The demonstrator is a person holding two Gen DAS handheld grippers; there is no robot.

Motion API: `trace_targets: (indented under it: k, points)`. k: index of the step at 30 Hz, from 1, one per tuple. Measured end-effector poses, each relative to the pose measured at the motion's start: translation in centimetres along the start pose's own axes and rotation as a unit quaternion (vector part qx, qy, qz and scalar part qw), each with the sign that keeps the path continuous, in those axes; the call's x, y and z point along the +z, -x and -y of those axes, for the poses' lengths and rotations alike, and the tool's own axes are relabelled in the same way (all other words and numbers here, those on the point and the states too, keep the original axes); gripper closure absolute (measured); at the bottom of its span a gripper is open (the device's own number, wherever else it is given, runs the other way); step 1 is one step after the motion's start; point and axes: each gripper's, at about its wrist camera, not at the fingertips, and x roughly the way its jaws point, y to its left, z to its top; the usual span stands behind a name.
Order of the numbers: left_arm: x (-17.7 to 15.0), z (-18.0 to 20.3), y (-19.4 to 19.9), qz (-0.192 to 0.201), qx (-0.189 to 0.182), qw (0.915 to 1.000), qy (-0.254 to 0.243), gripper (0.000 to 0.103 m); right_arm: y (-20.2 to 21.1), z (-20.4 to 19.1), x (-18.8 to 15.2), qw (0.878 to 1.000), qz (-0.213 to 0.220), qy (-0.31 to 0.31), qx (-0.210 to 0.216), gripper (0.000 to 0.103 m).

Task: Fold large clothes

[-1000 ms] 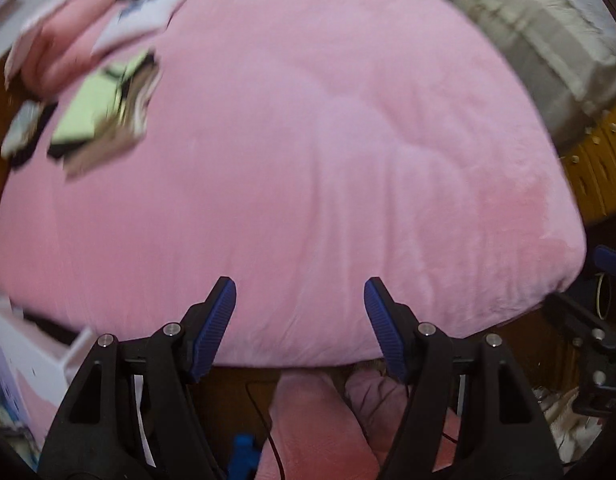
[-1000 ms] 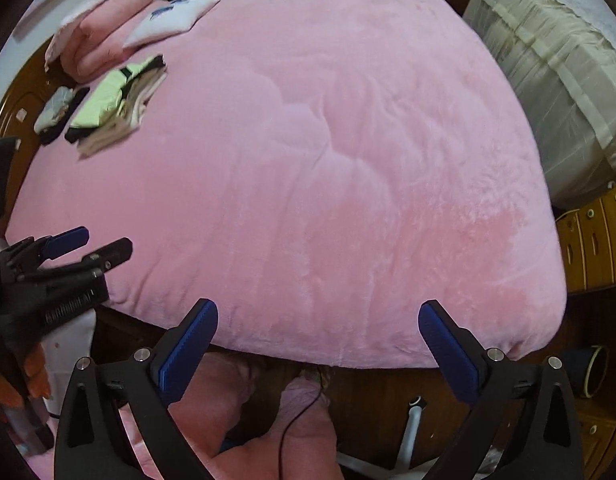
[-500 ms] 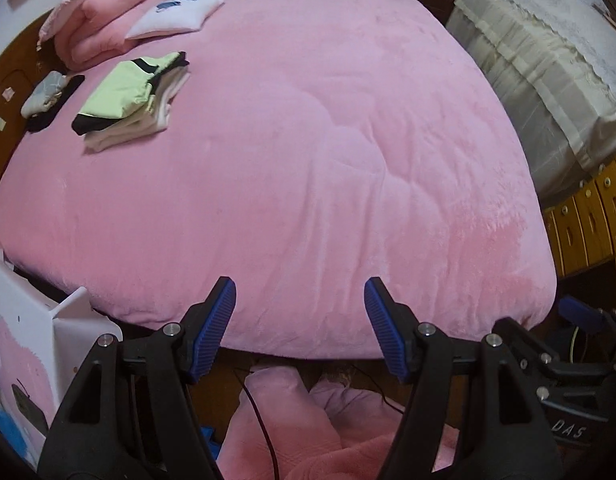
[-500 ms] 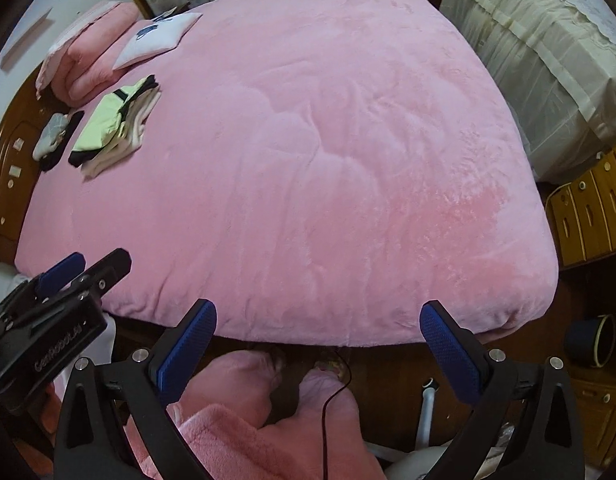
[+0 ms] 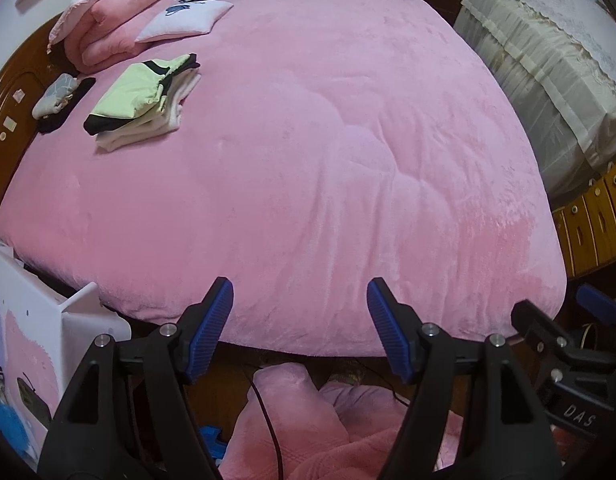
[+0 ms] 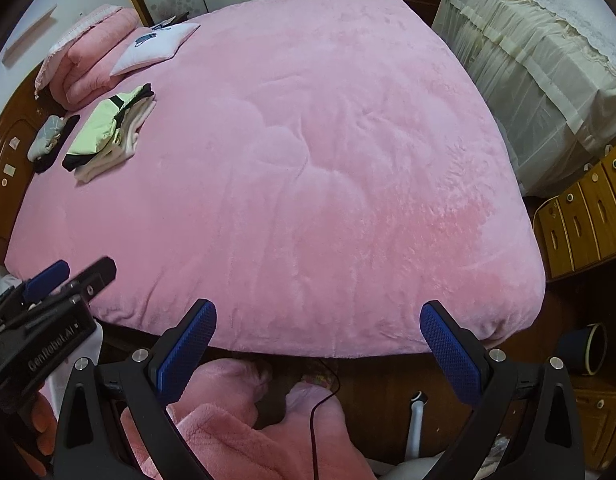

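A pink plush blanket (image 5: 308, 152) covers the whole bed (image 6: 11, 168), its near edge hanging over the foot; only a strip of dark wooden headboard shows at the far left, cut off by the frame. At the far left corner lies a folded pink quilt (image 5: 111, 24) with a white pillow (image 5: 183, 20) against it. Just nearer, along the left edge, sits a stack of folded clothes (image 5: 139, 100), a pale green garment with black trim on top of white ones, its long axis running from the headboard toward the bed's foot. Beside it, close to the headboard, are small grey and black pieces (image 5: 55, 96), too small to make out.

The left tool (image 5: 299, 328) hangs above the bed's near edge, its jaws having just been opening, with nothing between them. The right tool (image 6: 316, 348) is also spread wide and grasping nothing. Below both, pink fleece (image 6: 235, 432) is partly hidden by the tools.
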Motion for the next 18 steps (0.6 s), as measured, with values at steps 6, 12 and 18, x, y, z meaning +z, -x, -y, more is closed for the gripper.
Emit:
trace_targets:
  k: [6, 12, 18]
  points:
    - [0.1, -0.1, 0.7, 0.019, -0.002, 0.9998, -0.008, 0.021, 0.0, 0.4, 0.0, 1.0, 0.005, 0.014, -0.003, 0.0]
    - [0.5, -0.8, 0.8, 0.019, -0.011, 0.9998, -0.004, 0.015, 0.5, 0.5, 0.4, 1.0, 0.016, 0.021, 0.002, 0.0]
    - [0.9, -1.5, 0.7, 0.022, -0.018, 0.9996, 0.005, 0.014, 1.3, -0.2, 1.0, 0.999, 0.035, 0.024, -0.003, 0.0]
